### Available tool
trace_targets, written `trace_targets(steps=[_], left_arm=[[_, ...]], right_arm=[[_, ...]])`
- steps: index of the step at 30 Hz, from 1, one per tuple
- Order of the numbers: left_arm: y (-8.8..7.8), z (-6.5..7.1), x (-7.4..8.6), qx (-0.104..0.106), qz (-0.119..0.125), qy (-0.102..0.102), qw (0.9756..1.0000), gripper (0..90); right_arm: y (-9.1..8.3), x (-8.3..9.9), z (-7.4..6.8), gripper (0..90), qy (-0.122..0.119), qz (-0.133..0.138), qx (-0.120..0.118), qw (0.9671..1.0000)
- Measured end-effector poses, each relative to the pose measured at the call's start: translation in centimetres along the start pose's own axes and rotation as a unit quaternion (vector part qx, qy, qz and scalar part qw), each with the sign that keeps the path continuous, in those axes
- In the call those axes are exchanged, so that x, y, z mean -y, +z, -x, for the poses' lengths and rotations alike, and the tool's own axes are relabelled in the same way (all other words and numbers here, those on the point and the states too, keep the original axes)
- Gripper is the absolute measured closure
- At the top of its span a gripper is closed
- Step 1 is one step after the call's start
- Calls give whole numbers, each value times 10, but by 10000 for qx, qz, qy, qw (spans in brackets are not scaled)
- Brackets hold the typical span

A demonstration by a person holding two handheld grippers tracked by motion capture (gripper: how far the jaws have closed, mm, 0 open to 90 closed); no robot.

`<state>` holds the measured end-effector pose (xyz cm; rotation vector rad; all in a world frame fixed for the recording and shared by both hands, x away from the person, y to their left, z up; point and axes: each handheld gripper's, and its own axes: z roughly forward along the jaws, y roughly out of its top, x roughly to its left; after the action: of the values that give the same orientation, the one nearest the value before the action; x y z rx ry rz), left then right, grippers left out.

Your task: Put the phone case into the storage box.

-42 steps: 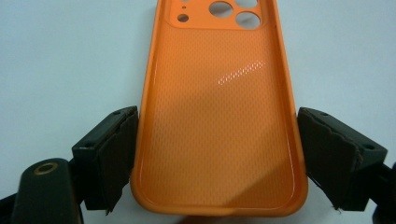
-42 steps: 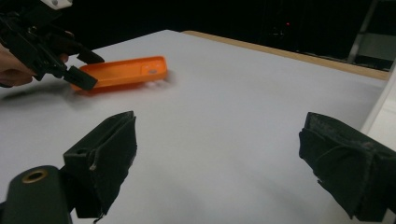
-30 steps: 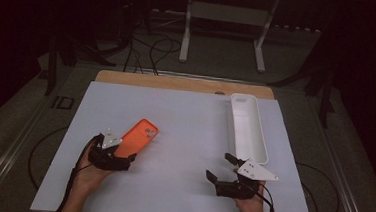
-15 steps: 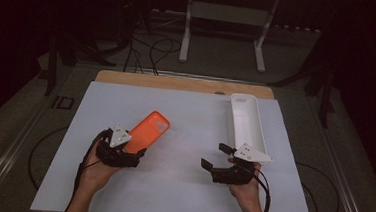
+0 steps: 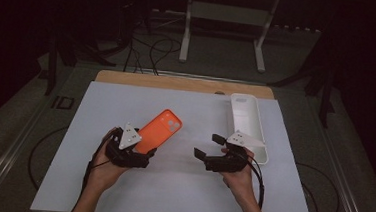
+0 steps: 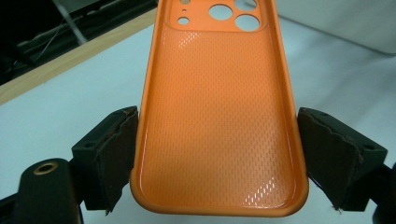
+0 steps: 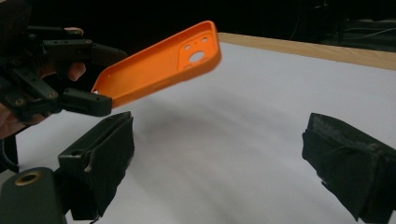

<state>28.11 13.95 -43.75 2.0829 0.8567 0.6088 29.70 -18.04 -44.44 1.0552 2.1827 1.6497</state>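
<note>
Left gripper [image 5: 145, 150] pinches an orange phone case [image 5: 157, 131] by its long edges, holding it tilted clear above the white table [image 5: 179, 195], hollow side up. Right gripper [image 5: 207, 146], jaws spread and empty, hovers just beside it, near a white tray [image 5: 259, 156]. A clean handover likely calls for a steady, level case and the right jaws squared to its free camera-cutout end.

Phone case [image 5: 158, 131] left of tray [image 5: 247, 124], prob. above table [image 5: 180, 190].
</note>
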Motion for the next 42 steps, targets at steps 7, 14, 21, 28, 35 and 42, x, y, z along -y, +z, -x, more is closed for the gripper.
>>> trace_targets(steps=[7, 14, 21, 28, 35, 42], left_arm=[[2, 8, -6, 96, 70, 124, 9999, 167], [2, 19, -14, 213, 129, 291, 9993, 167], [0, 31, -21, 312, 241, 459, 9982, 167], [3, 42, -26, 425, 309, 558, 9971, 167], [7, 48, -30, 495, 403, 536, 9965, 166], [15, 51, -29, 561, 333, 506, 9966, 165]], right_arm=[[12, -9, -2, 89, 94, -110, -105, 9998], [25, -18, -6, 90, 189, -180, -210, 9994], [34, -18, -6, 125, 374, -265, -193, 9988], [35, -19, -7, 145, 517, -222, -341, 9978], [37, -24, -9, 233, 763, -275, -468, 9956], [40, -23, -13, 418, 864, -455, -741, 9925]])
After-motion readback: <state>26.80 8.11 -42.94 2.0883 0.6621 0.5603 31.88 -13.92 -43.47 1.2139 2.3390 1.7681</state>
